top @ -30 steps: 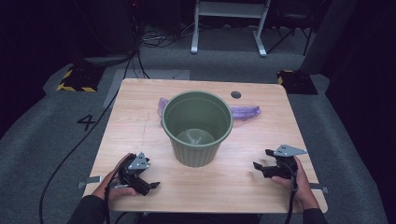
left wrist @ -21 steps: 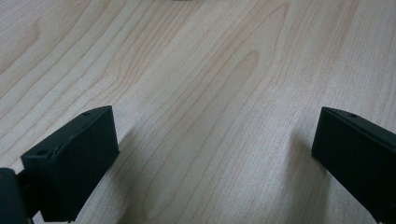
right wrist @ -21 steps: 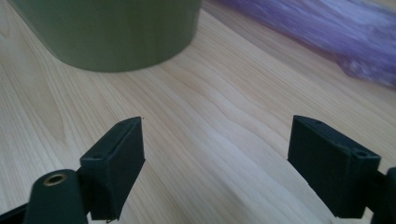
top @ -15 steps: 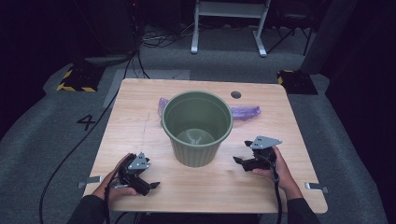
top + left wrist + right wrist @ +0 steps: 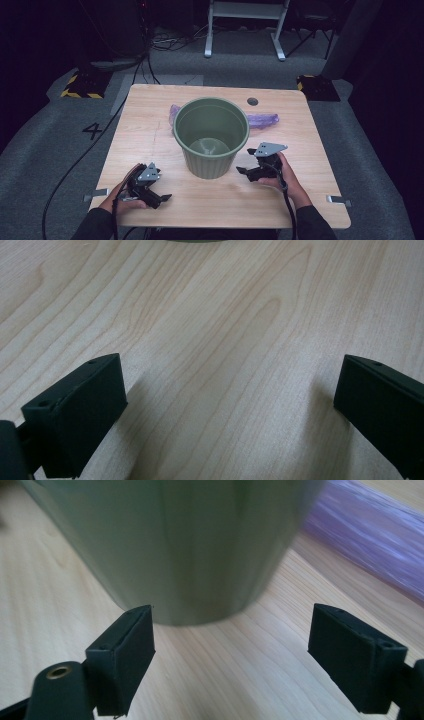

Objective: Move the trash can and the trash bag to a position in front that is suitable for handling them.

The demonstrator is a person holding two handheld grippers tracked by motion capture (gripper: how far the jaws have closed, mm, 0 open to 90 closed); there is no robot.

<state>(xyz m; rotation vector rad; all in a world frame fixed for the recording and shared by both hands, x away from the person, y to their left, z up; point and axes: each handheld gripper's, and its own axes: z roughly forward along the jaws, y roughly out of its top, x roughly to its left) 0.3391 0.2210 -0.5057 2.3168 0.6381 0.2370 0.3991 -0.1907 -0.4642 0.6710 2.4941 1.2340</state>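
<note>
Green bucket: upright, mid-table.
Right hand-held gripper: jaws wide apart, holding nothing, just beside the bucket's base.
Left hand-held gripper: jaws wide apart, holding nothing, near front edge.

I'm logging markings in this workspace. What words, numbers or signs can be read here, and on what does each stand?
"4": a dark numeral on the grey floor left of the table.
Yellow-and-black hazard stripes, no words, on a floor plate beyond the table's left corner.
The green bucket and the purple bag bear no readable text.

Black grippers (grey three-cornered top plates), trailing cables, dark sleeves.
</note>
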